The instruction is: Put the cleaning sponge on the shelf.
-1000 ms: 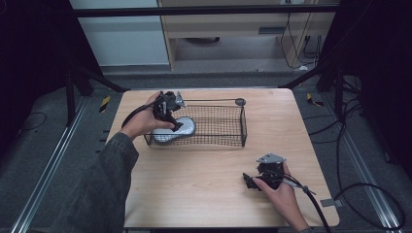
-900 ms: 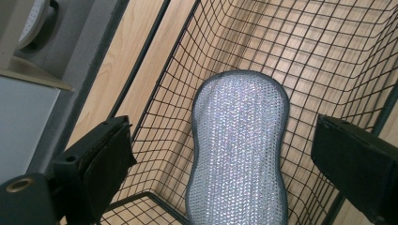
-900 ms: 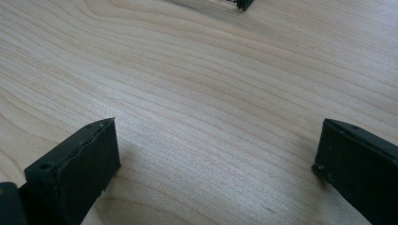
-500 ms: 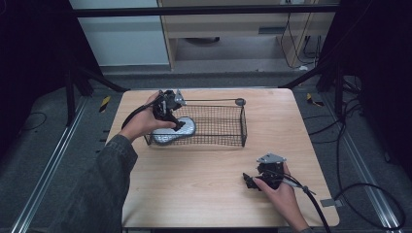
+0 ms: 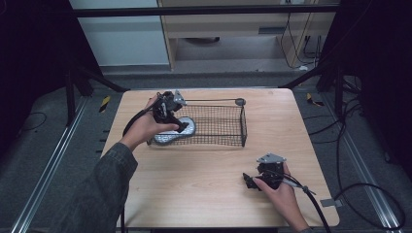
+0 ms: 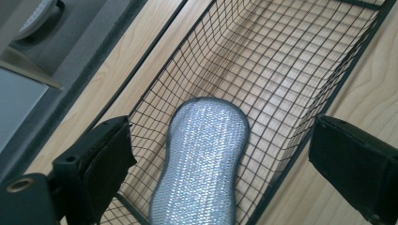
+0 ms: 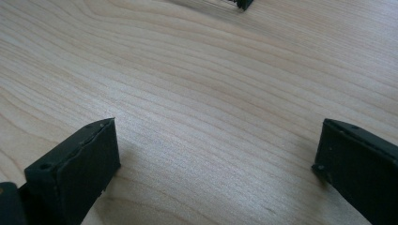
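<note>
Silver scouring pad [image 6: 202, 164] first: it lies flat on the mesh floor of the black wire basket [image 6: 291, 70], at the lower centre of the left gripper view, long axis running up the frame, its near end toward the camera. In the high view the pad [image 5: 171, 134] sits at the left end of the basket [image 5: 228, 127], which stands at the upper middle of the bench [image 5: 194, 194], and it is the one thing in there; the rest of the mesh floor is bare wood-coloured bench showing through. Now the left gripper [image 5: 171, 118] hangs over that left end, angled down into the basket, and its jaws stand wide, one on each side of the pad in its own view, touching nothing. They have just closed in a little, with the pad below them rather than pinched between them. By the look of it, that placing is about the pad: the basket wall is low enough to come at from above, and the pad lies flat, so a top-down approach suits it. Down at the lower right of the high view, the right gripper [image 5: 256, 180] rests low on the bench, well apart from the basket, jaws spread wide over bare wood, seemingly parked out of the way.
</note>
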A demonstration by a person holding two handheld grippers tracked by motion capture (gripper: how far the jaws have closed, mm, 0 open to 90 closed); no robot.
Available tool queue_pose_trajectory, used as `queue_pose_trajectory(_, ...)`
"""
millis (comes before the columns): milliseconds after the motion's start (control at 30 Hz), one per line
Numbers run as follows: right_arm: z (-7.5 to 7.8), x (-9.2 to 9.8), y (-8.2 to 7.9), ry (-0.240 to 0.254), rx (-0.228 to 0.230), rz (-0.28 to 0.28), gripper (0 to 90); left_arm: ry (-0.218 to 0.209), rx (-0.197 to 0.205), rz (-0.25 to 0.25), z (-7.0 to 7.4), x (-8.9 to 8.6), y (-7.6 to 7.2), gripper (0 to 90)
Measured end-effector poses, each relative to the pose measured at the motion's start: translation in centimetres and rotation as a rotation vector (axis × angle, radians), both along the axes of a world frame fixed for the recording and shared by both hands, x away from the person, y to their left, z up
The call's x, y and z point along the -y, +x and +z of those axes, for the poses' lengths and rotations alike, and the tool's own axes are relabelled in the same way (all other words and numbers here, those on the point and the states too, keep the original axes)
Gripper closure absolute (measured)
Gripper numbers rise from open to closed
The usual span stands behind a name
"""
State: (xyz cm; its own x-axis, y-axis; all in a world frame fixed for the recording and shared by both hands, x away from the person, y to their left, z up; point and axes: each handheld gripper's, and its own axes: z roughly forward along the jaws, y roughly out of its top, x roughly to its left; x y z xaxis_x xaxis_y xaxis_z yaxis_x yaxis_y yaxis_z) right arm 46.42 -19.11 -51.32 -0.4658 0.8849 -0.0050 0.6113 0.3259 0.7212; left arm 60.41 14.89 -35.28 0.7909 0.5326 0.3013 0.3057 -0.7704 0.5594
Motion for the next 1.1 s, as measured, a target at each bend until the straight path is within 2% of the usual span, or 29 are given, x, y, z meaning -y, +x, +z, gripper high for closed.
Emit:
queue_pose_trajectory(167,0.0,0.0,0.0,-0.001,0.001,0.000,0.4,-0.022,0.003,0.031,-0.1,0.2,-1.0,5.5)
queue_pose_trajectory(200,0.0,0.0,0.0,0.001,0.001,-0.001,0.4,-0.041,-0.004,0.042,-0.2,0.3,-1.4,5.4)
queue_pose_trajectory(367,0.0,0.0,0.0,0.000,0.001,-0.003,0.5,-0.047,-0.001,0.069,-0.4,0.2,-2.1,5.1)
queue_pose_trajectory(433,0.0,0.0,0.0,0.000,0.001,-0.002,0.5,-0.065,-0.006,0.073,-0.4,0.0,-2.5,4.7)
queue_pose_trajectory(500,0.0,0.0,0.0,0.000,0.001,-0.003,0.5,-0.063,-0.008,0.071,-0.4,-0.2,-2.9,4.6)
queue_pose_trajectory(600,0.0,0.0,0.0,0.000,0.001,-0.003,0.5,-0.064,0.004,0.086,-0.3,-0.6,-3.6,4.7)
queue_pose_trajectory(633,0.0,0.0,0.0,0.000,0.001,-0.003,0.5,-0.084,0.005,0.101,-0.3,-0.9,-4.2,4.8)
queue_pose_trajectory(667,0.0,0.0,0.0,0.000,0.001,-0.003,0.5,-0.084,0.005,0.101,-0.3,-0.9,-4.2,4.9)
queue_pose_trajectory(733,0.0,0.0,0.0,0.000,0.001,-0.003,0.5,-0.096,0.017,0.115,-0.3,-1.3,-5.1,5.0)
queue_pose_trajectory(833,0.0,0.0,0.0,0.000,0.001,-0.003,0.5,-0.097,0.015,0.123,-0.4,-1.7,-5.7,5.0)
queue_pose_trajectory(900,0.0,0.0,0.0,0.000,0.001,-0.003,0.5,-0.131,0.021,0.131,-0.6,-2.1,-6.8,5.0)
queue_pose_trajectory(1100,0.0,0.0,-0.1,0.002,0.001,-0.005,0.5,-0.137,0.023,0.123,-1.3,-2.9,-8.4,5.3)
